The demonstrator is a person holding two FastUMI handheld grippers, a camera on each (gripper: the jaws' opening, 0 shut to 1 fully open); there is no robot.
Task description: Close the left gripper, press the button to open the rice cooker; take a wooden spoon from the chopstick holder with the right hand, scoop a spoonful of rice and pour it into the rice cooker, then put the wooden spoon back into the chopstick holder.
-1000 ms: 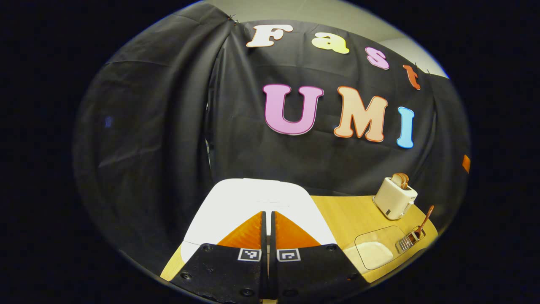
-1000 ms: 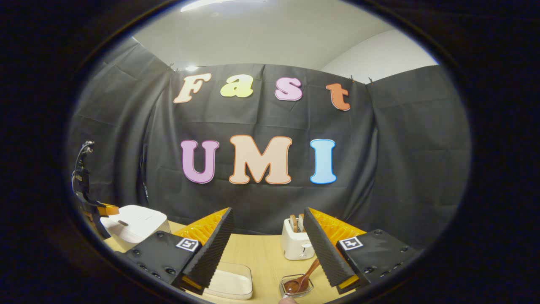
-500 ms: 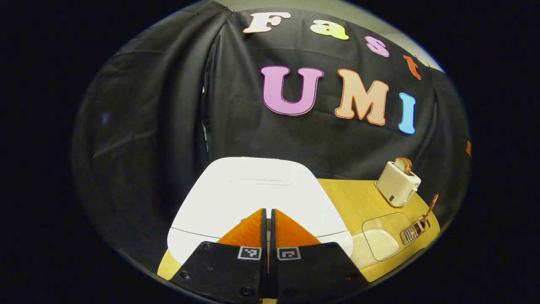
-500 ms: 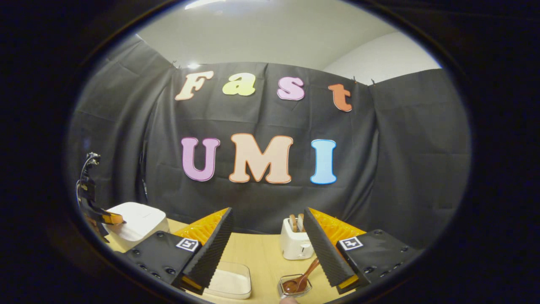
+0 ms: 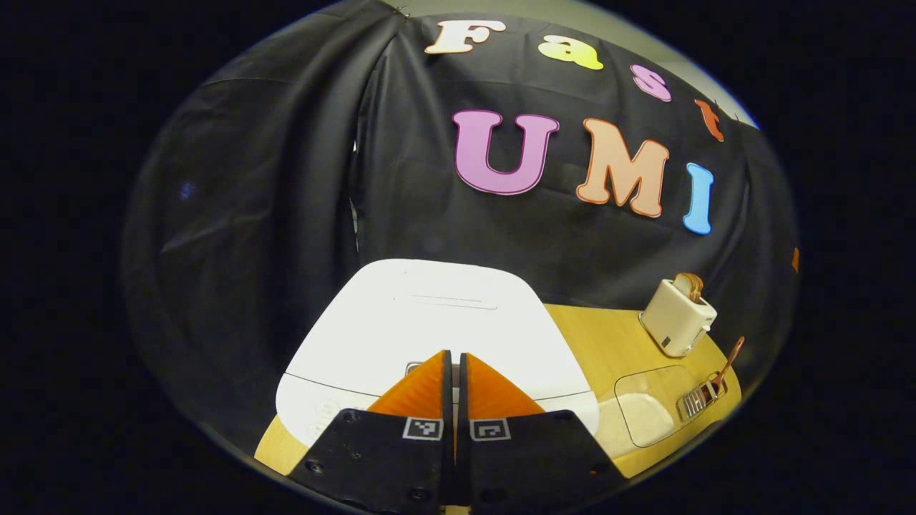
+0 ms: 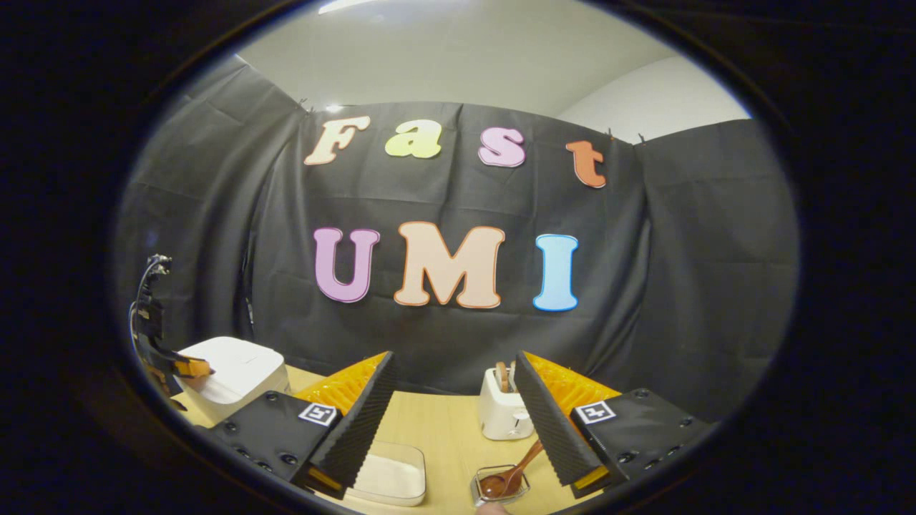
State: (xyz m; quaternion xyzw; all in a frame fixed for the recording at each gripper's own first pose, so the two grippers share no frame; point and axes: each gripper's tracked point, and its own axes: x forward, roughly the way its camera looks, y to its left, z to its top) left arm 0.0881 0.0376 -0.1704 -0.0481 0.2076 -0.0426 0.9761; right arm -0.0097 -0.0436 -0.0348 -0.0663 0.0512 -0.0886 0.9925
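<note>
The white rice cooker (image 5: 429,329) sits with its lid down at the table's left end. My left gripper (image 5: 454,357) is shut with nothing between its fingers, its tips right over the small button (image 5: 413,368) at the lid's front edge; whether they touch it I cannot tell. In the right gripper view that left gripper (image 6: 187,368) hangs at the rice cooker (image 6: 232,365). My right gripper (image 6: 454,390) is open, held above the table. Below it a wooden spoon (image 6: 512,468) leans in the wire chopstick holder (image 6: 501,485). A clear rice container (image 6: 390,473) lies to its left.
A white toaster (image 6: 504,411) with bread slices stands at the back of the wooden table (image 6: 444,436). In the left gripper view the toaster (image 5: 678,315), rice container (image 5: 647,411) and chopstick holder (image 5: 700,400) line the table's right side. Black cloth walls surround the booth.
The left gripper, still shut, has come down and drawn back to the cooker's front edge, so the lid's button now shows. The right gripper has barely moved.
</note>
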